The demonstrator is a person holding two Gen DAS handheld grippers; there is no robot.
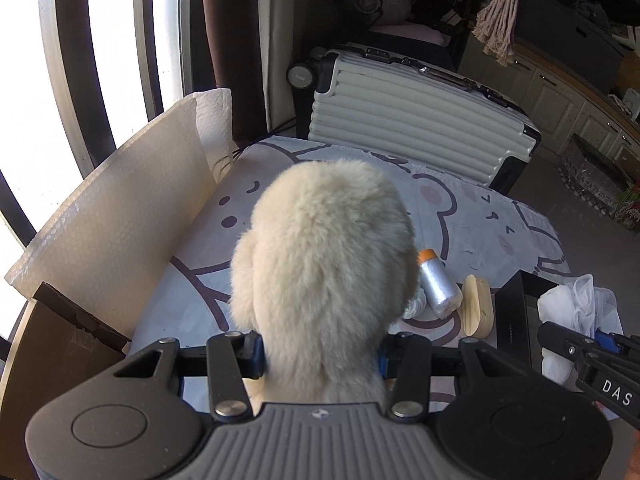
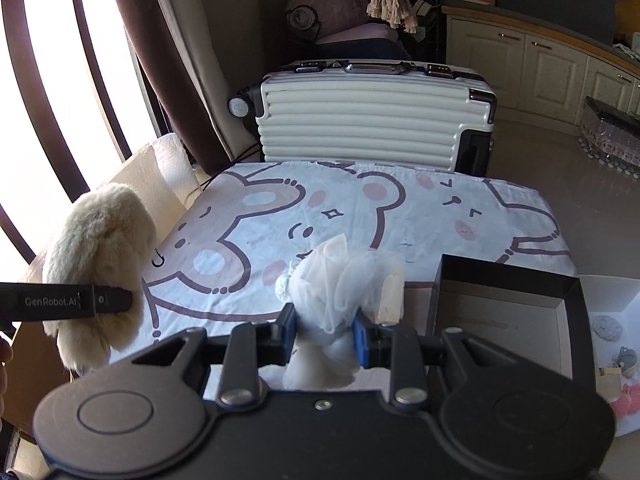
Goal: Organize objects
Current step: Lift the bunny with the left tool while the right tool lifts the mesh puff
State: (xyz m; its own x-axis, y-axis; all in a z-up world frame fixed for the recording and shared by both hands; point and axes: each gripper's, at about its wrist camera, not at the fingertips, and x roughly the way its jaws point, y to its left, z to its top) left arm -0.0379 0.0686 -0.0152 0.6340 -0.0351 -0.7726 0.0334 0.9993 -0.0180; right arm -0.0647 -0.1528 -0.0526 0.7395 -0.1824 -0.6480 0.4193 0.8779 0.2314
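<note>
Table (image 2: 400, 216): covered by a bear-print cloth; a white suitcase (image 2: 372, 120) stands behind its far edge; a padded cardboard sheet (image 1: 120, 200) leans along its left side by the window
Black box (image 2: 508, 300): open, on the table's right near corner; its floor mostly hidden by the right gripper's body
Plush (image 1: 320, 264): cream fur, clamped between the left gripper (image 1: 320, 360) jaws and held above the table; it blocks the middle of the left view
Mesh ball (image 2: 340, 300): white netting, pinched in the right gripper (image 2: 324, 332) jaws, off the cloth; it covers part of the wooden block (image 2: 390, 292) behind
Silver roll (image 1: 438, 286): orange cap, lying on the cloth just beside the block; half hidden by the plush
Small items: right of the box, too blurred to name
</note>
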